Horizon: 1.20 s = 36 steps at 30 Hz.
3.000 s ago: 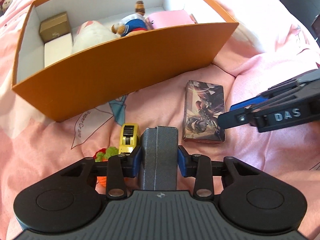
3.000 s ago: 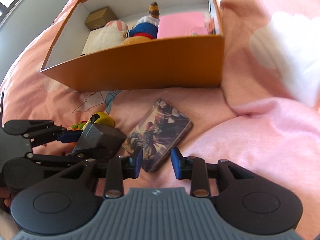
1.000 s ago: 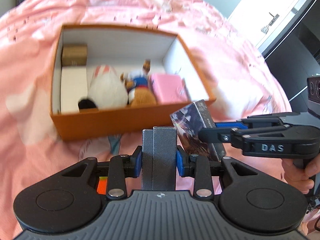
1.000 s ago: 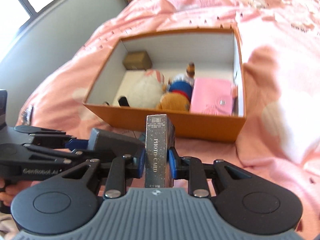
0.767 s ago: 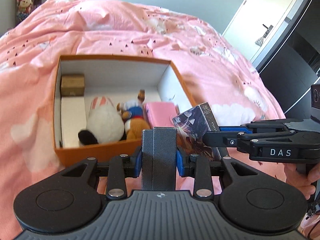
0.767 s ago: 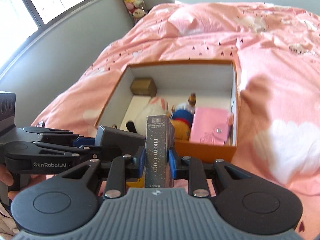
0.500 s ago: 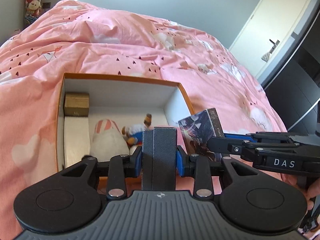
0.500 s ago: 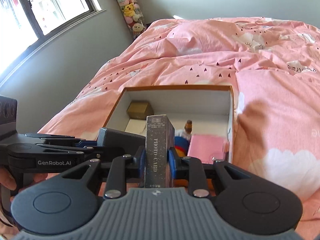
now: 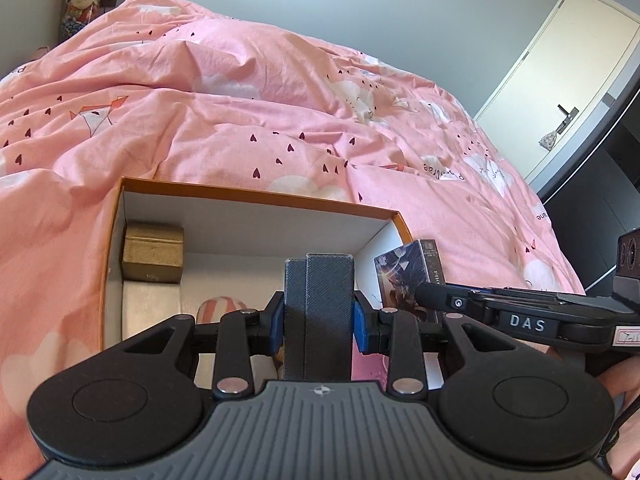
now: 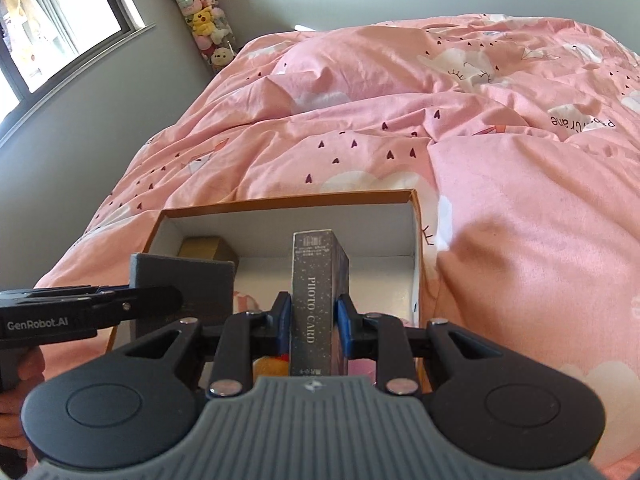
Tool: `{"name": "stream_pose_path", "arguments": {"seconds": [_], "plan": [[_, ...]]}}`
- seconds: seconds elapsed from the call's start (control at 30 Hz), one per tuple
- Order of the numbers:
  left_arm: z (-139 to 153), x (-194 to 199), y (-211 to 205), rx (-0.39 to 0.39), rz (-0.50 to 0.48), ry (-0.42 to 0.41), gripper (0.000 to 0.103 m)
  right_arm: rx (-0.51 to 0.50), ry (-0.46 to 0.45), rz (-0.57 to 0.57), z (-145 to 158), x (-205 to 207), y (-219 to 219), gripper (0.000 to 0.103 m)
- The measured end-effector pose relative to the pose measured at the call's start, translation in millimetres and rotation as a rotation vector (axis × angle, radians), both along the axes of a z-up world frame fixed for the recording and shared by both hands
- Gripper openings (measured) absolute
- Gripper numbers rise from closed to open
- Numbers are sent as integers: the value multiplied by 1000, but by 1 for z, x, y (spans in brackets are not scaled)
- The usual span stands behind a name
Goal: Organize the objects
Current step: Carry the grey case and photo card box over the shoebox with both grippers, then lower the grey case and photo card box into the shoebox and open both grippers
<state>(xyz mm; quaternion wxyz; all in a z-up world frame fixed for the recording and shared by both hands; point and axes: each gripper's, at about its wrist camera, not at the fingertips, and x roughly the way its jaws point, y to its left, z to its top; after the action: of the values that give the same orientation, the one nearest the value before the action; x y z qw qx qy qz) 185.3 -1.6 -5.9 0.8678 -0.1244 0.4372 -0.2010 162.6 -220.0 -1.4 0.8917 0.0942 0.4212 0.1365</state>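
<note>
Over the last 3 seconds both items left the bed: the left tongs point(image 9: 319, 316) pinch an upright grey case point(image 9: 319, 304), and the right tongs point(image 10: 313, 322) pinch the photo card box point(image 10: 316, 300), formerly flat on the quilt. Both now hover above the near edge of the orange box point(image 9: 256, 196), so placement inside appears imminent. The case is rigid with a fine woven texture. The card box is glossy printed cardboard, a slim rectangle. The orange box is stiff, white-lined board; inside, a gold carton point(image 9: 153, 252) sits in the far-left corner and a striped plush point(image 9: 222, 306) lies partly hidden. The pink quilt point(image 9: 280, 120) is soft and rumpled.
</note>
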Motion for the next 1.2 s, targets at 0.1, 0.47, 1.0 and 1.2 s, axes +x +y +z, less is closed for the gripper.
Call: {"name": "stream_pose_path", "arguments": {"seconds": [0.1, 0.47, 1.0, 1.2], "plan": [[-7, 12, -3, -1, -2, 15, 38, -1, 8, -27, -10, 17, -3, 26], [-25, 54, -6, -25, 12, 43, 38, -5, 4, -65, -37, 63, 8, 25], [-43, 79, -21, -38, 13, 79, 38, -236, -56, -9, -63, 78, 23, 24], [-48, 86, -26, -52, 15, 98, 38, -260, -16, -5, -66, 80, 24, 24]]}}
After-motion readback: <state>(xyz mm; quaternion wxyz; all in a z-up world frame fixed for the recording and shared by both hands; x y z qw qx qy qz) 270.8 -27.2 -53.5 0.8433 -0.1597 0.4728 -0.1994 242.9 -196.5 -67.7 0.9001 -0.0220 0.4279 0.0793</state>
